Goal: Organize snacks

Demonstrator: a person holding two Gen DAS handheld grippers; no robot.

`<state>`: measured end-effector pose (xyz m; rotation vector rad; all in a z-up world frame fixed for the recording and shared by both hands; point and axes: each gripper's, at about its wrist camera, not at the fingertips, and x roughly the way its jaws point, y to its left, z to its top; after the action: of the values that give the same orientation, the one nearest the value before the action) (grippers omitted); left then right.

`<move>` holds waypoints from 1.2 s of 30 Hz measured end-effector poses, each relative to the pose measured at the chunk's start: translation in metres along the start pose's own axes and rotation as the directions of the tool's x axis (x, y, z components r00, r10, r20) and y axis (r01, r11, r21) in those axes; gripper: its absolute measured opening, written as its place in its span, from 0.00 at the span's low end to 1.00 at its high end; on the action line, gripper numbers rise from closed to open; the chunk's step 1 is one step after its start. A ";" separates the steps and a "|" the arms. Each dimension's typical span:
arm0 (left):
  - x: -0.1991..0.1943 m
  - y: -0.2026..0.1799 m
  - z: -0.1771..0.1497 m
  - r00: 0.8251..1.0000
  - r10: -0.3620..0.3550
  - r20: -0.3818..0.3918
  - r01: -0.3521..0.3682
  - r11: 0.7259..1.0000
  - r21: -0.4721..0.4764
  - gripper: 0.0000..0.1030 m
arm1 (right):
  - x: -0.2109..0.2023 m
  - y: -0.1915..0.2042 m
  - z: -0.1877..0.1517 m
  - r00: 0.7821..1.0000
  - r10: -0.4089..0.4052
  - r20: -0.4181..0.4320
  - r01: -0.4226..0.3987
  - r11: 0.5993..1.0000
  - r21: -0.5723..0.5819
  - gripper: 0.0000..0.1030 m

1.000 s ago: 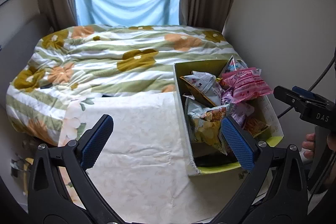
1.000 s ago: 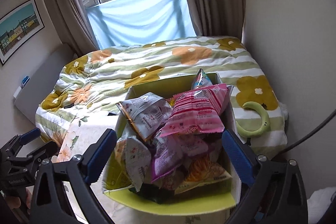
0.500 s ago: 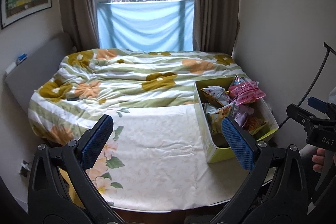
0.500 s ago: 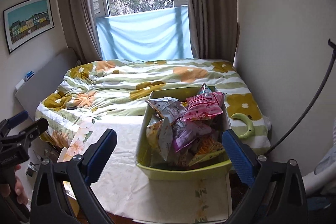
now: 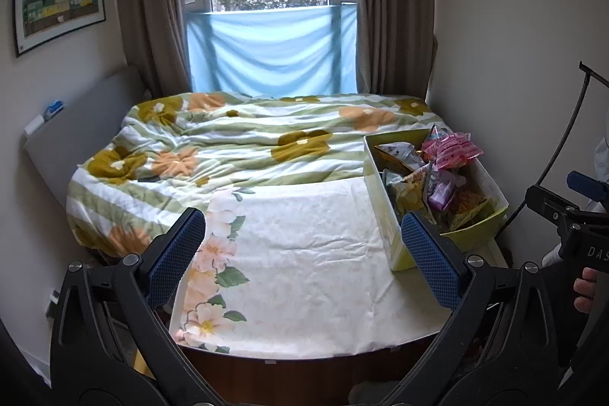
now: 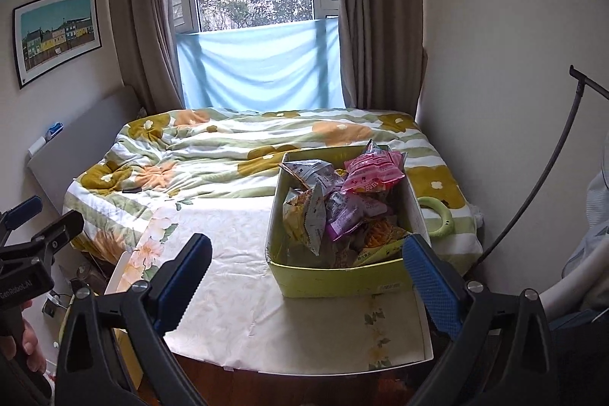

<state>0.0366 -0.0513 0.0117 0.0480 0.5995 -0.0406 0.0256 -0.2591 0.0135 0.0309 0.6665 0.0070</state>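
Both grippers are held back off the table edge w/ nothing in them. Left gripper (image 5: 302,253) has its blue pads spread wide apart, empty, pointing over the cloth-covered table (image 5: 304,253). Right gripper (image 6: 306,276) is the same deal, fingers wide apart, nothing between them.

The yellow-green snack box (image 6: 335,278) sits on the table straight ahead of the right gripper, just past its fingertips and a bit toward its right finger. From the left gripper it's ahead and off to the right, behind the right pad. Box is stuffed w/ snack bags: a pink bag (image 6: 375,172) on top at the far side, a grey one (image 6: 314,172) beside it, a purple one (image 6: 348,212) in the middle, yellowish chip bag (image 6: 304,219) nearer the front-left.

Beyond the table is a bed w/ a floral quilt (image 5: 243,139), and a green ring thing (image 6: 437,219) lies on it just right of the box.
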 end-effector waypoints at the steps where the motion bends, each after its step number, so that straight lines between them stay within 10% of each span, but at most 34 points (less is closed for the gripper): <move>1: -0.001 0.000 -0.001 1.000 -0.001 0.001 0.001 1.000 0.003 0.99 | -0.001 0.000 0.000 1.000 -0.002 0.002 0.002 1.000 0.001 0.97; 36: 0.000 0.003 -0.004 1.000 -0.010 -0.002 0.011 1.000 0.016 0.99 | 0.002 0.014 -0.002 1.000 -0.014 -0.010 0.014 1.000 -0.005 0.97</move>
<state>0.0348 -0.0478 0.0087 0.0609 0.6014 -0.0557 0.0258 -0.2453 0.0106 0.0216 0.6763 -0.0050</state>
